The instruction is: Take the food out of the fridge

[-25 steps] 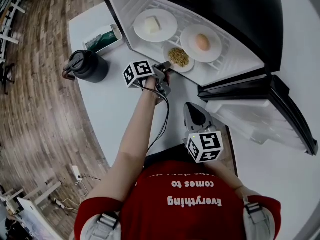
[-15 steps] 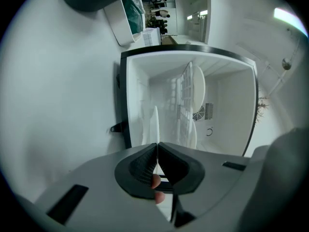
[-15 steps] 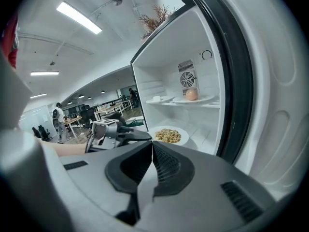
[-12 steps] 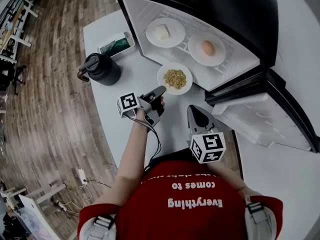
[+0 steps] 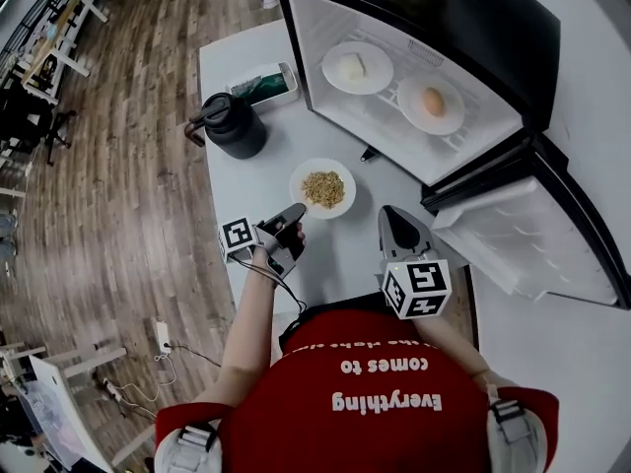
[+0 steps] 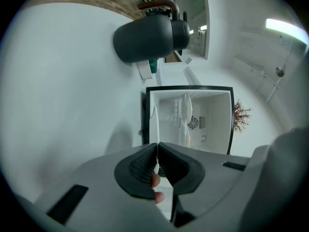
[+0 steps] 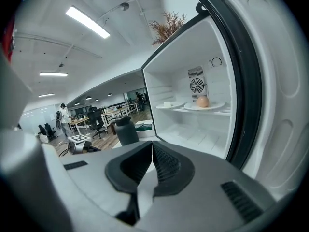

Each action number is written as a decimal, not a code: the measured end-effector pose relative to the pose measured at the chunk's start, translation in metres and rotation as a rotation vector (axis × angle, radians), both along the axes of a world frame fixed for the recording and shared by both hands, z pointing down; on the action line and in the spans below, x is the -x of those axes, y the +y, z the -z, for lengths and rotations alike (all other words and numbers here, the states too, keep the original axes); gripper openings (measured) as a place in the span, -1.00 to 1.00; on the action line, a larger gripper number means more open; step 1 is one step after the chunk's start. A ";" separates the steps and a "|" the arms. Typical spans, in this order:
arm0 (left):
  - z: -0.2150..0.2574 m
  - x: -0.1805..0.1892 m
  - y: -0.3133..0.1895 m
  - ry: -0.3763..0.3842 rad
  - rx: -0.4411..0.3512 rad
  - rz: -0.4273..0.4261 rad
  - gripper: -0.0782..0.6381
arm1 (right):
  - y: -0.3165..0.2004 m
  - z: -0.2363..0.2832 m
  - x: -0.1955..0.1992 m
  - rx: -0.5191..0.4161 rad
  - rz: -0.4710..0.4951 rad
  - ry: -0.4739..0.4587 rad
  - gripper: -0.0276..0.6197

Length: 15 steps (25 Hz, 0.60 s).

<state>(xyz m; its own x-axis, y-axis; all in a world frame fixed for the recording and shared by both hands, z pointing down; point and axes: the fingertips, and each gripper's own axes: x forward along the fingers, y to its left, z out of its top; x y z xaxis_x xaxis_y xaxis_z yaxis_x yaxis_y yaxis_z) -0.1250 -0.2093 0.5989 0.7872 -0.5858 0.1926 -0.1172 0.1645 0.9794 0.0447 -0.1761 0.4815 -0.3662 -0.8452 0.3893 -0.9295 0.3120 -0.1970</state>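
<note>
The left hand-held gripper is clamped on the rim of 1 plate of grains, judged light, stiff, breakable and spill-prone; the right hand-held gripper is closed, empty.

We find bare table at the middle of the head view, a lane between the black jug at upper left and the open fridge at upper right. The plate of grains takes up that lane, with the left gripper clamped on its lower left rim. A tray blocks the table's top corner. The fridge door walls off the right side beside the right gripper. Two plates crowd the shelf's back, and its front lies open.
</note>
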 end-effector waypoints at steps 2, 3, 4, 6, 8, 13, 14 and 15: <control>-0.012 0.021 0.011 -0.034 0.031 0.045 -0.73 | 0.003 0.004 0.004 -0.009 0.011 0.002 -0.87; -0.017 0.032 0.015 -0.045 0.042 0.067 -0.73 | 0.004 0.005 0.006 -0.012 0.017 0.002 -0.87; -0.021 0.041 0.019 -0.045 0.050 0.092 -0.73 | 0.005 0.006 0.008 -0.013 0.024 0.002 -0.87; -0.025 0.057 0.027 -0.039 0.068 0.144 -0.73 | 0.010 0.007 0.012 -0.015 0.040 0.003 -0.87; -0.034 0.072 0.036 -0.070 0.089 0.179 -0.73 | 0.015 0.008 0.016 -0.017 0.053 0.003 -0.87; -0.055 0.098 0.058 -0.095 0.142 0.261 -0.73 | 0.028 0.009 0.022 -0.013 0.073 0.000 -0.87; -0.058 0.101 0.061 -0.095 0.154 0.275 -0.73 | 0.030 0.010 0.023 -0.015 0.074 0.000 -0.87; -0.061 0.104 0.064 -0.101 0.164 0.284 -0.73 | 0.033 0.011 0.023 -0.016 0.075 0.000 -0.87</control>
<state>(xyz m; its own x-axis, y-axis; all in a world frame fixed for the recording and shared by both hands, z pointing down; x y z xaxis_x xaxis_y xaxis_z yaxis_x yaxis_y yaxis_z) -0.2289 -0.1457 0.6601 0.5692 -0.7338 0.3709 -0.1391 0.3586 0.9231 0.0213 -0.1434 0.4709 -0.4288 -0.8216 0.3757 -0.9033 0.3837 -0.1918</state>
